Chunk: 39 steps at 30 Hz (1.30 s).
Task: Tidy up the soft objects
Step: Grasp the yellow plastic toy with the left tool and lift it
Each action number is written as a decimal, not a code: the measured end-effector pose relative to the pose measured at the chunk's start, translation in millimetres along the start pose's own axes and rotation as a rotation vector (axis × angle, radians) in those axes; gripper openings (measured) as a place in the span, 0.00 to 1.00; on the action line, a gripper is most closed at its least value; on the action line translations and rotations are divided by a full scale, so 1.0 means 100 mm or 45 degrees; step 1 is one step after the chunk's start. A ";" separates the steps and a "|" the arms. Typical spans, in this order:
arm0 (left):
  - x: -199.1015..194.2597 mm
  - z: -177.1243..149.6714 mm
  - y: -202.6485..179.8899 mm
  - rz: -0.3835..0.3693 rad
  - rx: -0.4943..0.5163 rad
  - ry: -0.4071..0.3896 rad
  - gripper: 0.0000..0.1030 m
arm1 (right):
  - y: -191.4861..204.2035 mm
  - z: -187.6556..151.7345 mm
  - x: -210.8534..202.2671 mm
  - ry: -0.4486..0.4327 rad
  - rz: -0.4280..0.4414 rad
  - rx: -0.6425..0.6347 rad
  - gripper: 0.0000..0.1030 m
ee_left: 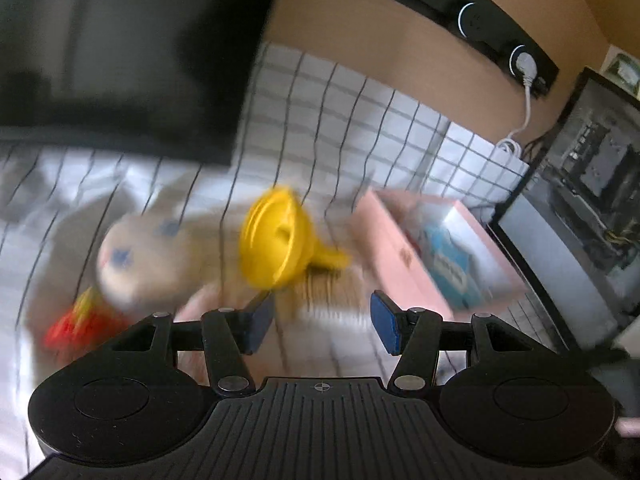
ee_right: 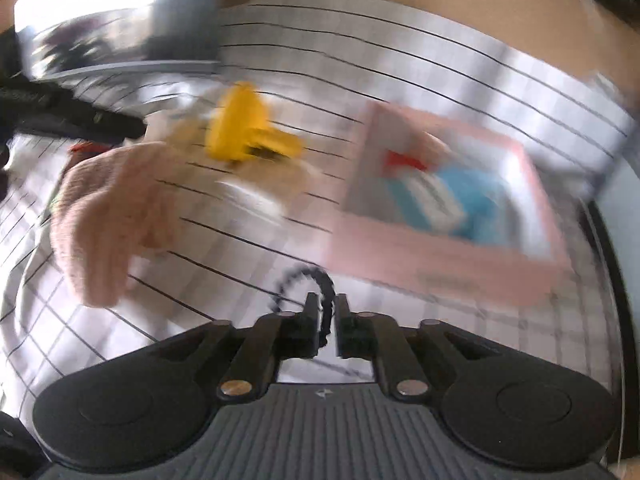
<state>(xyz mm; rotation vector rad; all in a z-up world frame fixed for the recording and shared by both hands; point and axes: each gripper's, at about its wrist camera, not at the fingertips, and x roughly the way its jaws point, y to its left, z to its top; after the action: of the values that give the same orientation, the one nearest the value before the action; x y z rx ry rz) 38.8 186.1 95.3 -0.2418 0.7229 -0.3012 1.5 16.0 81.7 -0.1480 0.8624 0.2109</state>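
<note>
Both views are motion-blurred. A beige plush toy point(ee_left: 140, 260) with blue marks lies on the checked cloth point(ee_left: 340, 120), its pink limb showing in the right wrist view point(ee_right: 108, 208). A yellow funnel point(ee_left: 280, 236) lies beside it, also in the right wrist view point(ee_right: 244, 124). A pink box point(ee_left: 412, 256) on the right holds a blue and white soft item point(ee_left: 448, 264); the box point(ee_right: 440, 252) and item point(ee_right: 440, 196) show in the right wrist view. My left gripper point(ee_left: 322, 322) is open and empty, just short of the funnel. My right gripper point(ee_right: 326, 320) is shut on a black scrunchie-like loop point(ee_right: 312, 276).
A red and yellow object point(ee_left: 80, 320) lies left of the plush. A dark monitor point(ee_left: 120, 48) stands at the back left. A computer case point(ee_left: 580, 184) stands right of the box. A black power strip point(ee_left: 472, 16) with a white plug is on the wall.
</note>
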 end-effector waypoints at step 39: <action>-0.19 -1.13 -0.67 0.029 -0.154 0.172 0.23 | -0.48 -0.65 0.03 0.083 0.041 0.073 0.67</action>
<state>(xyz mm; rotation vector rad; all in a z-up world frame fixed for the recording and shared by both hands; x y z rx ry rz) -63.3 117.3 46.5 -0.3303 0.8785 -0.2541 -33.0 -43.7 39.9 -0.0875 0.9349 0.2125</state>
